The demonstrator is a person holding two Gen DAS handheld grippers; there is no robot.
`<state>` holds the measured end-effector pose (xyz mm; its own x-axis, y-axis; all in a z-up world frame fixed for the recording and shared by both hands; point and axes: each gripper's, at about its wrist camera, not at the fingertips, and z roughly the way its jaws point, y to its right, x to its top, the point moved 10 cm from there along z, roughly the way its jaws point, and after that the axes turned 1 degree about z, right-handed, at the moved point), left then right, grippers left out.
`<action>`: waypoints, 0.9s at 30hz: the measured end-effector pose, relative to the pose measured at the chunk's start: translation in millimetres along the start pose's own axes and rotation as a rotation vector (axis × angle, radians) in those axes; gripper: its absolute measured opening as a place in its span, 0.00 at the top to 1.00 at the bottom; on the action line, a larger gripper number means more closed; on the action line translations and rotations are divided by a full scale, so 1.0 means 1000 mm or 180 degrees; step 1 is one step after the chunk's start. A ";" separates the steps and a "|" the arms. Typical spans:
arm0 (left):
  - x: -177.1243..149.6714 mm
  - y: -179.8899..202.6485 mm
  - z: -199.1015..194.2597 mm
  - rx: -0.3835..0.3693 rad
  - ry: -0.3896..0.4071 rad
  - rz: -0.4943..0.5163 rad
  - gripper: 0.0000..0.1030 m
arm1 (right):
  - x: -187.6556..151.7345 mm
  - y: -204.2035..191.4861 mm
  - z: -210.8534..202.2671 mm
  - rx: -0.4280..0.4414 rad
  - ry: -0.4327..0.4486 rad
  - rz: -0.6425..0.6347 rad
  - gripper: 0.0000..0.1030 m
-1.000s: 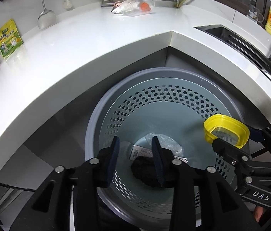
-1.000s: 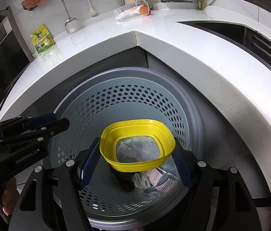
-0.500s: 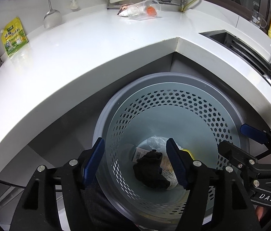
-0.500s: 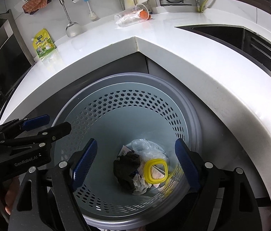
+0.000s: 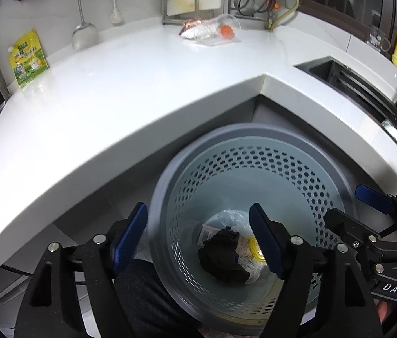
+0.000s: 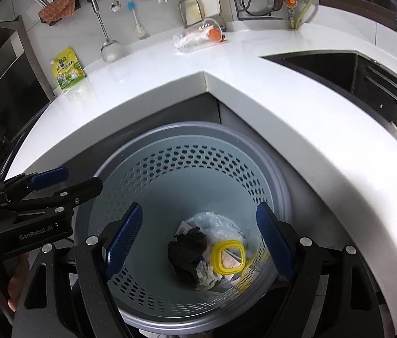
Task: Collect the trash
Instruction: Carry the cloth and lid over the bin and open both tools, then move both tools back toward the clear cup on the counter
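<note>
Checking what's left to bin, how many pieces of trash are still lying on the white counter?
2: a tipped-over clear plastic cup at the back by the wall, and a green-yellow pouch at the far left. More may sit outside these views.

Yellow container (image 6: 228, 256) dropped into bin (image 6: 170, 135) — right hand-held gripper (image 6: 200, 242) emptied

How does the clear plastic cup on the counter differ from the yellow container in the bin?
The clear plastic cup lies on its side on the white counter; the yellow container rests in the trash bin among other rubbish. The cup is transparent and round, the container opaque yellow and squarish. Neither is held.
</note>
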<state>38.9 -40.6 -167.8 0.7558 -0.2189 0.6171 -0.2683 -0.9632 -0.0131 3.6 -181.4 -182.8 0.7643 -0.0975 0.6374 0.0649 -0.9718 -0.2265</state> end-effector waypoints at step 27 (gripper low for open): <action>0.078 -0.016 -0.026 0.0041 0.0349 -0.0179 0.11 | 0.081 0.002 -0.026 0.0086 0.0416 0.0026 0.23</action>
<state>86.7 -38.7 -99.4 0.6994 -0.1469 0.6995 -0.2191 -0.9756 0.0141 49.0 -196.8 -112.7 0.6749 -0.1341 0.7256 0.0777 -0.9649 -0.2507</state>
